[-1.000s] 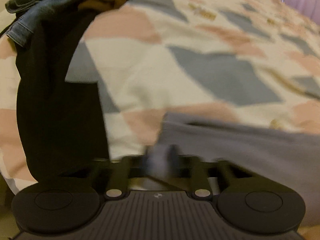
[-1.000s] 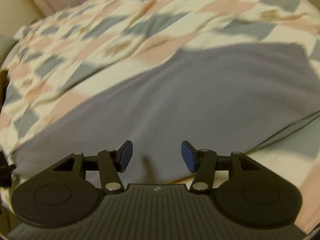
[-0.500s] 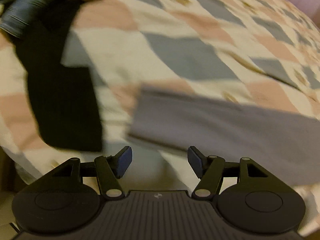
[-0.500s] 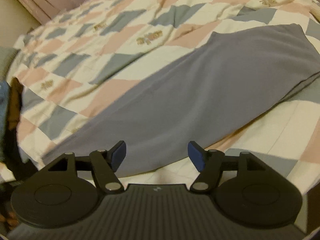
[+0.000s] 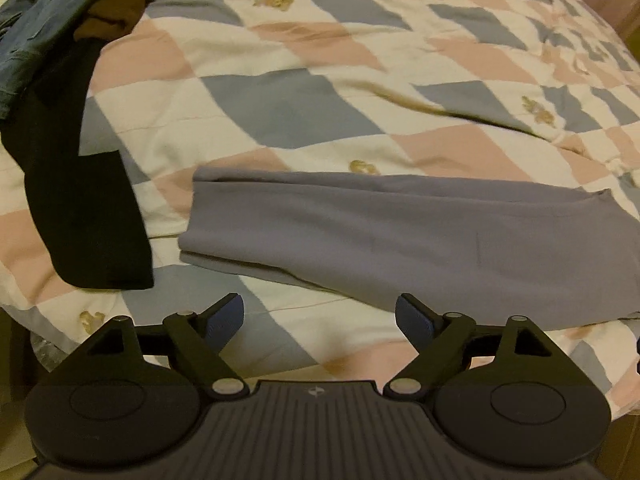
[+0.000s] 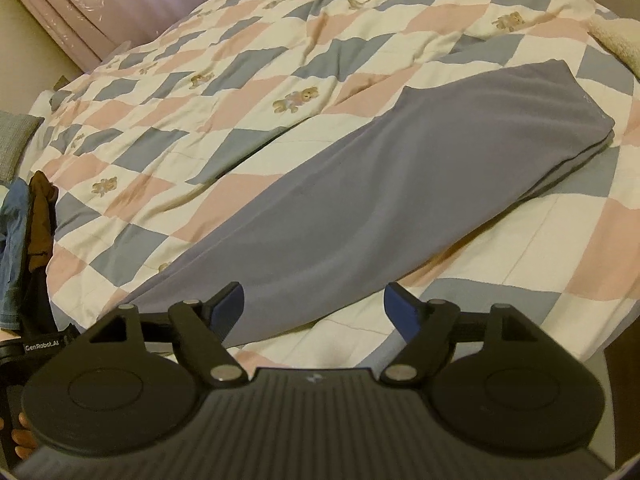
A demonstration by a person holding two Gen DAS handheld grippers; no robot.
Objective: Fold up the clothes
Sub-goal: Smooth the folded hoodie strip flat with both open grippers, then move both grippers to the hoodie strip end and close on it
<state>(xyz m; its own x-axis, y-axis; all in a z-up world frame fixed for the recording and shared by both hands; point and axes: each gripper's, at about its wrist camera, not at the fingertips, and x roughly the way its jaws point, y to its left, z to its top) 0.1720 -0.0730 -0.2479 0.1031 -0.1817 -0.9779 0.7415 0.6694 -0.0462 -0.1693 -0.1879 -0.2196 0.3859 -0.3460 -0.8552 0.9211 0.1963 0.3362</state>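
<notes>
Both tools, left tool (image 5: 319, 316) and right tool (image 6: 313, 307), gape wide and empty above the folded grey garment (image 5: 420, 236) on the bed (image 5: 280, 64).

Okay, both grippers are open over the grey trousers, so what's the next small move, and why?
Probably lower the left gripper onto the narrow end of the grey trousers and close. They lie flat, folded lengthwise on the quilt, and nothing holds them.

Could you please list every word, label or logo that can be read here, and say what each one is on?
"GenRobot.AI": white print on the black device at the lower left edge of the right wrist view.
A small emblem, no letters legible, sits on the left gripper body and the right gripper body.
</notes>
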